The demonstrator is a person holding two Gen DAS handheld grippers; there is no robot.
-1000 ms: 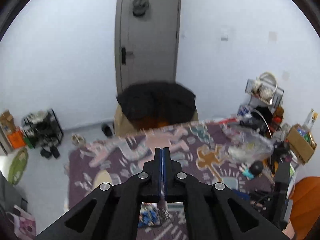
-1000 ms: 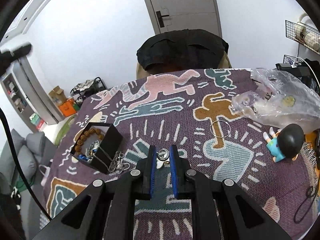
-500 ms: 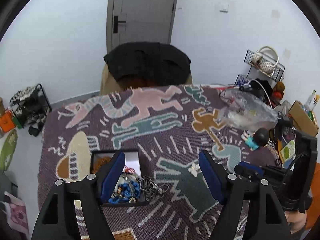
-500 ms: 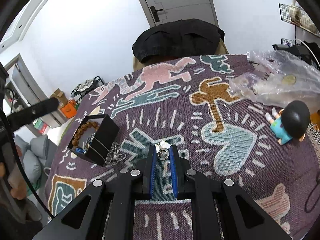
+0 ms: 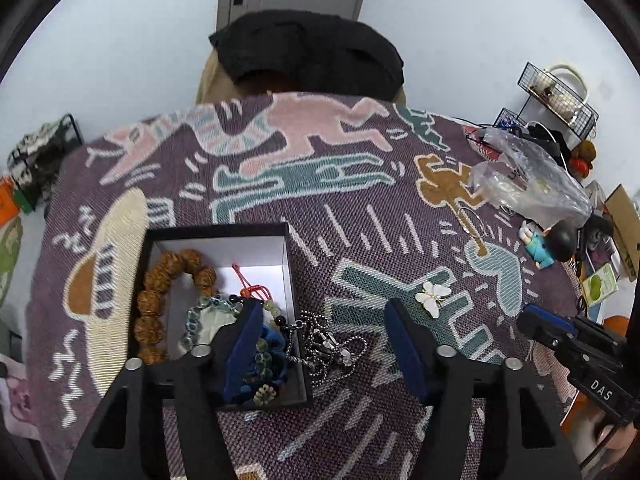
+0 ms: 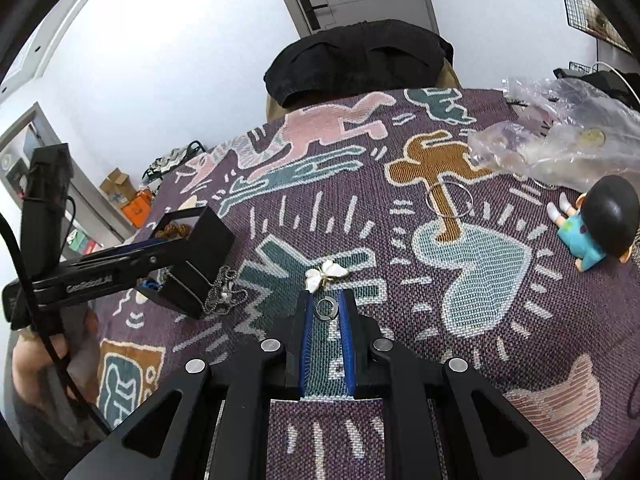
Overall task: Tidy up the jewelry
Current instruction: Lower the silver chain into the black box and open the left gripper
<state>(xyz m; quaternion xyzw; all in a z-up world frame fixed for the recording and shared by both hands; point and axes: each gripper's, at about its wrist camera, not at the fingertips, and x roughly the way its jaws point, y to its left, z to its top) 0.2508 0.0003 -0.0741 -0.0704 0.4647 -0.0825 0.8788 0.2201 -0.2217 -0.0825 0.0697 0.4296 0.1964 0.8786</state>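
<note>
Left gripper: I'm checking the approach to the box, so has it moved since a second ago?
Yes. The left gripper has opened and dropped toward the table: the black jewelry box, earlier barely visible beneath it, now sits large at its left finger.

Left gripper fingers spread – straddling jewelry box wall, chain

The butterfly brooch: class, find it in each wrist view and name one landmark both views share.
Left wrist: white butterfly brooch right of centre, on the blanket, right of the black box.
Right wrist: brooch at centre, just beyond the right gripper.
Shared landmark: the doll.
</note>
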